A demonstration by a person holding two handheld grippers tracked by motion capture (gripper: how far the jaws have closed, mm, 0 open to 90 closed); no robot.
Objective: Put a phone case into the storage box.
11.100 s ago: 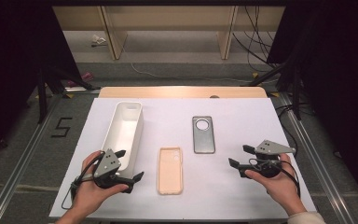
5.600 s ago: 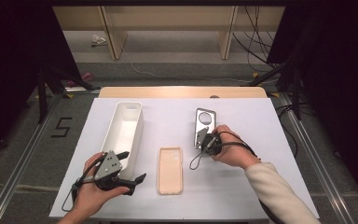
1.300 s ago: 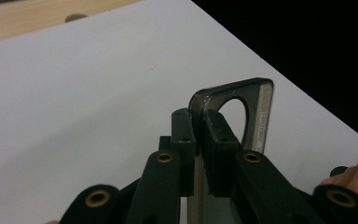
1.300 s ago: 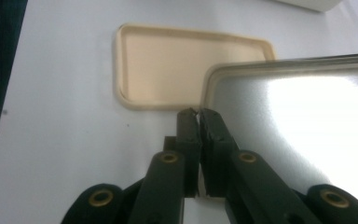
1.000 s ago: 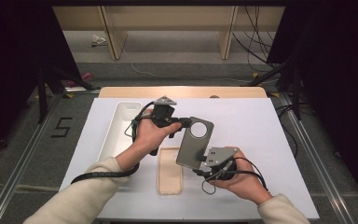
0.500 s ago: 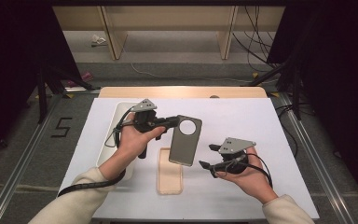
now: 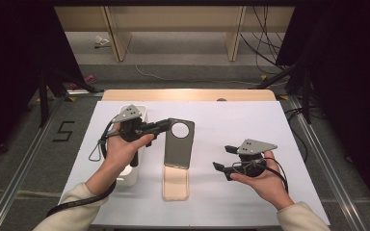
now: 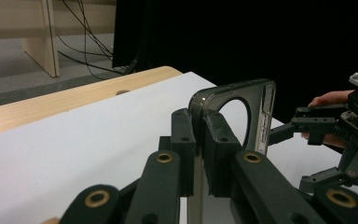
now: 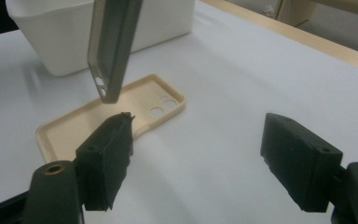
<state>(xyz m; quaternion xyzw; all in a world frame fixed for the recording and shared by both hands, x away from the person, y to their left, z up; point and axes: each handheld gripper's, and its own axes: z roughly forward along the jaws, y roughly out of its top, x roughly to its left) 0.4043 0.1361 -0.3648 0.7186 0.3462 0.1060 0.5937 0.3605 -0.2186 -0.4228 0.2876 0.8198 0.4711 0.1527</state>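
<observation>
The left gripper point(image 7: 160, 126) is raised with its fingers clamped tight, while the right gripper point(image 7: 223, 157), held low, has just been opening, its fingers spread wide.

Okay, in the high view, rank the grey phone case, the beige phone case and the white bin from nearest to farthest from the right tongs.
1. Beige phone case, flat on the table, left of the right tongs.
2. Grey phone case, held up in the left tongs, farther left.
3. White bin, farthest, at the far left.

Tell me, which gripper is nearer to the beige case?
Right. The right gripper hovers open just beside the beige case; the left gripper holds the grey case farther up the table.
</observation>
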